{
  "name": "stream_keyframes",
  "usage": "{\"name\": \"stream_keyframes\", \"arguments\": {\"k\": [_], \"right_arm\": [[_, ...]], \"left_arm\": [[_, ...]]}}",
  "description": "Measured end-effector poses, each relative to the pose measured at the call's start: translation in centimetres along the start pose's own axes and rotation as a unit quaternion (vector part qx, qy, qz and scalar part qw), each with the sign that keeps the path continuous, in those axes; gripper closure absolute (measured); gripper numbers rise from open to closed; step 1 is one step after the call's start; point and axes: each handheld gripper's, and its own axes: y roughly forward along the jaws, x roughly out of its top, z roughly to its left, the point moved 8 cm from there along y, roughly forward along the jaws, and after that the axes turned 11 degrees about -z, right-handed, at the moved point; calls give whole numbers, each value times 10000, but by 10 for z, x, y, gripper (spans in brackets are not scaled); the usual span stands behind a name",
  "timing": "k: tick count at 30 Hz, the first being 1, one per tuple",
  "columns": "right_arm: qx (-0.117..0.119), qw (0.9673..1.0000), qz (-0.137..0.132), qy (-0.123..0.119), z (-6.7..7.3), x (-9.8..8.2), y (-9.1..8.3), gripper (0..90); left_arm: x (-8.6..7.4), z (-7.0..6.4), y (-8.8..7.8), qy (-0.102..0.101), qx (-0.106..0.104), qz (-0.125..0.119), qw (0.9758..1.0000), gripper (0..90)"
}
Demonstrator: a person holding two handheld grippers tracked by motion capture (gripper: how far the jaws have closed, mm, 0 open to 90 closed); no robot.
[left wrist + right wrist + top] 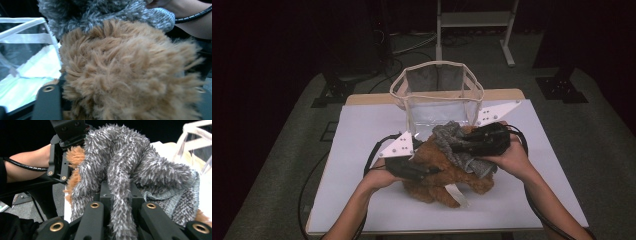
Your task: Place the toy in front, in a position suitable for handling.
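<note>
A brown fuzzy plush cloth (447, 172) lies heaped mid-table with a grey fuzzy cloth (451, 137) draped over its top. My left gripper (427, 171) comes in from the left, shut on the brown fur (130, 75), which bulges between its jaws. My right gripper (458, 147) reaches in from the right, shut on a fold of the grey cloth (120, 177) that runs down between its jaws. The left gripper's black body (61, 150) sits just behind the grey pile. A white tag (457, 194) sticks out of the brown cloth at the front.
A clear plastic bag with white trim (437, 63) stands open right behind the pile, its wall also close by in the left gripper view (22, 40). The white mat (362, 200) covers the table. A metal stand (472, 20) is on the floor beyond.
</note>
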Motion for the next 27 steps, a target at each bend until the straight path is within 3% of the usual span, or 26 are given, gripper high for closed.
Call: {"name": "stream_keyframes", "arguments": {"k": [4, 7, 13, 22, 27], "right_arm": [[-71, 10000, -53, -11, 2, 0, -2, 781], [-137, 9999, -81, 55, 1, -10, -14, 781], [-195, 9983, -197, 522, -8, -43, -40, 780], [-642, 9948, -46, 787, -24, -78, -70, 779], [-1029, 9894, 137, 1013, -36, -103, -94, 777]], "left_arm": [[0, 1, -3, -24, 83, -97, 9999, 391], [0, 1, 0, -33, 51, -110, 9999, 390], [1, -3, 12, 72, -111, 52, 9999, 389], [3, -5, 23, 88, -211, 195, 9995, 383], [3, -3, 33, 153, -267, 352, 9989, 375]]}}
